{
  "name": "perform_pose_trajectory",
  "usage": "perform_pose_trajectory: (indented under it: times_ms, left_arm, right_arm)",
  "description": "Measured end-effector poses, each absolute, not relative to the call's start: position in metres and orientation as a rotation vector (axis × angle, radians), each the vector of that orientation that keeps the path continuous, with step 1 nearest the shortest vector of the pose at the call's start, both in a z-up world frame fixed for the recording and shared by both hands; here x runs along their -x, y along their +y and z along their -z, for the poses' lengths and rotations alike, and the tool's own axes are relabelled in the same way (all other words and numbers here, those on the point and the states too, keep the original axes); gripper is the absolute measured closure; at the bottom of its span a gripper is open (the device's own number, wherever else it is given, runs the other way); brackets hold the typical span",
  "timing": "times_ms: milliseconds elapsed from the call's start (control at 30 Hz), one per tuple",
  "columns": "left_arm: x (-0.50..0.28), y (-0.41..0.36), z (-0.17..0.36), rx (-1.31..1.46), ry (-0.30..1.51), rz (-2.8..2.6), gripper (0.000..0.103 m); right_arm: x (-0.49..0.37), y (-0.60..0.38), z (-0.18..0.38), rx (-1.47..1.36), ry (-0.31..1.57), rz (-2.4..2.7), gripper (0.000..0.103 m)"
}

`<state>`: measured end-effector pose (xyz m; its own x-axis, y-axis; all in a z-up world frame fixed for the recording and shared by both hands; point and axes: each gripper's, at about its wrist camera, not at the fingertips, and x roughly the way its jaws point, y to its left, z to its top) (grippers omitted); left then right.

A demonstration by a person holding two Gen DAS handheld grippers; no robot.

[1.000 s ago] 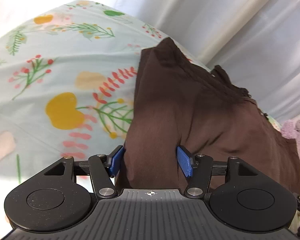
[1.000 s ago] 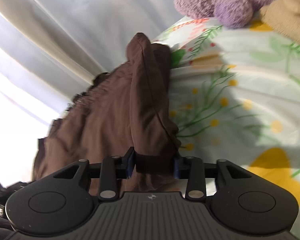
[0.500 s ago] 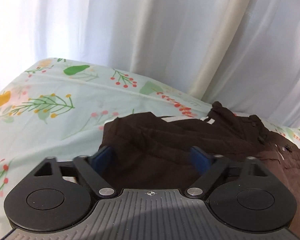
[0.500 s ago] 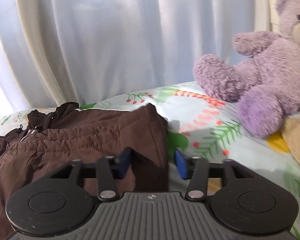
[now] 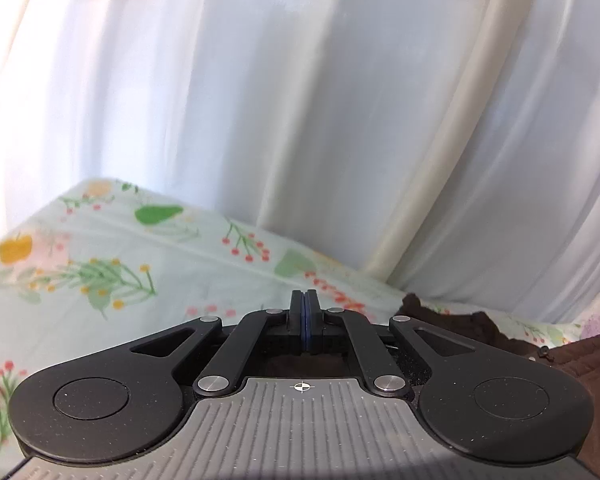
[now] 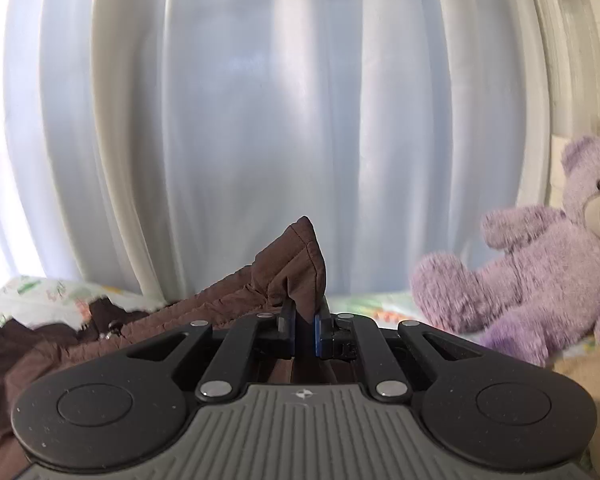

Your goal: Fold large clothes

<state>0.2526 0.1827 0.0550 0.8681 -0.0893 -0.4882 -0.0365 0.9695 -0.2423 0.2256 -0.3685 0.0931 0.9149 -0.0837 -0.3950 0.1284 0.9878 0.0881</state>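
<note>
On the bed, over the flowered sheet (image 5: 112,264), I hold a gripper in each hand facing the pale curtain (image 5: 300,100). My right gripper (image 6: 304,330) is closing on a corner of the brown garment (image 6: 296,256); the cloth stands up in a peak between the pads, and the rest of it trails away to the left in wrinkled folds across the sheet. My left gripper (image 5: 305,320) has its blue pads pressed together. I see no cloth showing above or between them, though something dark lies beneath the linkage, so I cannot say it has caught anything. In the left wrist view the garment (image 5: 572,356) lies off to the right, bunched near the curtain. A purple teddy bear (image 6: 540,264) sits at the right side of the bed, well clear of the cloth. I judge the folding to be in its early part: the garment looks rumpled, not laid in neat layers, one corner is lifted, and the carrying over, flattening and any further folds are yet to be done. If my left gripper is indeed empty, it will need to take a fresh hold first.
</note>
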Motion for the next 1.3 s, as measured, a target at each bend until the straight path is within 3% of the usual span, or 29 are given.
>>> perform_pose_trajectory:
  times_ms: [33, 67, 100, 167, 267, 333, 367, 533, 633, 700, 1033, 1133, 1267, 1300]
  left_arm:
    - [-0.258, 0.185, -0.058, 0.244, 0.523, 0.029, 0.101]
    - [-0.265, 0.189, -0.055, 0.250, 0.557, 0.032, 0.089]
    - [-0.271, 0.192, -0.048, 0.257, 0.599, 0.046, 0.059]
    - [-0.274, 0.195, -0.025, 0.236, 0.654, 0.047, 0.032]
    - [-0.276, 0.199, 0.005, 0.191, 0.733, 0.013, 0.035]
    - [-0.277, 0.207, 0.017, 0.235, 0.767, 0.005, 0.044]
    - [-0.277, 0.210, 0.021, 0.261, 0.769, 0.007, 0.054]
    - [-0.281, 0.214, 0.027, 0.280, 0.779, 0.017, 0.060]
    - [-0.279, 0.212, 0.025, 0.282, 0.772, 0.021, 0.083]
    - [-0.273, 0.210, 0.017, 0.276, 0.750, 0.016, 0.089]
    - [-0.272, 0.181, -0.088, 0.193, 0.474, 0.031, 0.092]
    - [-0.309, 0.165, -0.068, 0.151, 0.513, -0.029, 0.091]
    - [-0.356, 0.139, 0.005, 0.119, 0.655, -0.131, 0.090]
    - [-0.361, 0.131, 0.024, 0.083, 0.677, -0.171, 0.083]
  right_arm:
    - [-0.229, -0.368, -0.095, -0.118, 0.393, 0.114, 0.095]
    - [-0.231, -0.367, -0.094, -0.116, 0.394, 0.122, 0.095]
    - [-0.234, -0.365, -0.090, -0.109, 0.403, 0.130, 0.095]
    - [-0.237, -0.364, -0.079, -0.110, 0.433, 0.141, 0.095]
    - [-0.238, -0.369, -0.064, -0.139, 0.474, 0.161, 0.095]
    - [-0.237, -0.371, -0.061, -0.156, 0.480, 0.166, 0.095]
    - [-0.237, -0.371, -0.060, -0.157, 0.482, 0.166, 0.095]
    - [-0.239, -0.363, -0.057, -0.139, 0.493, 0.173, 0.095]
    - [-0.240, -0.361, -0.056, -0.133, 0.492, 0.175, 0.095]
    - [-0.237, -0.360, -0.058, -0.121, 0.477, 0.171, 0.095]
    - [-0.239, -0.362, -0.093, -0.076, 0.308, 0.286, 0.095]
    - [-0.271, -0.366, -0.065, -0.026, 0.369, 0.370, 0.095]
    - [-0.307, -0.366, -0.001, 0.034, 0.528, 0.438, 0.093]
    - [-0.312, -0.364, 0.014, 0.056, 0.570, 0.454, 0.090]
